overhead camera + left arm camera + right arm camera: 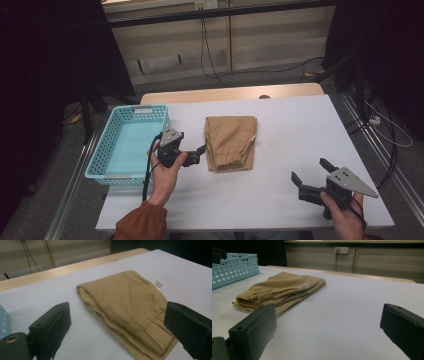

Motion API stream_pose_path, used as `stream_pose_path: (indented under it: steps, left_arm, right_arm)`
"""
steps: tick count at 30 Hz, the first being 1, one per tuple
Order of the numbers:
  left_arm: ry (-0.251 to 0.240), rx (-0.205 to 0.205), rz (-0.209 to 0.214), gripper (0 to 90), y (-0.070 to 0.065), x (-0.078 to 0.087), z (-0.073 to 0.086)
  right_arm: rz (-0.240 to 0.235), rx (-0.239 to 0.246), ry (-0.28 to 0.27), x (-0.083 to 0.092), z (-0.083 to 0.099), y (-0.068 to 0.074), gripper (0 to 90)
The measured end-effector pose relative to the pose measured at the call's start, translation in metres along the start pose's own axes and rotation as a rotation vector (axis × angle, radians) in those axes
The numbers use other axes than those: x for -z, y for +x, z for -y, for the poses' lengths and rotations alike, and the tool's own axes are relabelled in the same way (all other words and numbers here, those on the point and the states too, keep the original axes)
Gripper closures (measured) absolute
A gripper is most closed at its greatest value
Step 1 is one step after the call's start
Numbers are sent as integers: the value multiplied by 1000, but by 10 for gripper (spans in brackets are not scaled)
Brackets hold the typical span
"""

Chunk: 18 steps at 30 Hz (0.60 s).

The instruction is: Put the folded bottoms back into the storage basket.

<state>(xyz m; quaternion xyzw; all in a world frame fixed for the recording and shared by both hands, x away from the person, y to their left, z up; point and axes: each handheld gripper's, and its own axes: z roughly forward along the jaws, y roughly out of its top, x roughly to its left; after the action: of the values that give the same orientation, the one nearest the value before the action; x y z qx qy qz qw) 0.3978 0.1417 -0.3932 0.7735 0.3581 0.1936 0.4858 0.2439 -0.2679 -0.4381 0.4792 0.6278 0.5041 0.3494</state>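
Your left gripper (199, 154) sits just beside the folded tan trousers (231, 142), jaws spread wide and holding nothing, pointed at the elastic waistband end. The trousers lie flat mid-table, between you and the far edge, with a small white label (158, 283) showing on one side. The turquoise basket (107, 141) stands at the table's (300, 130) left side, just behind your left hand. Your right gripper (310, 176) rests well apart near the right corner, jaws also parted and empty
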Motion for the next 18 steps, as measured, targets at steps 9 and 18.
stream_pose_path:
  steps: [9, 18]
  left_arm:
    - [-2, 34, 6, 76, 2, -10, -10]
    - [19, 141, 37, 71, 10, -31, -20]
  right_arm:
    - [-7, 19, 6, 0, 0, 3, 4]
    - [-7, 19, 9, -2, 0, 2, 4]
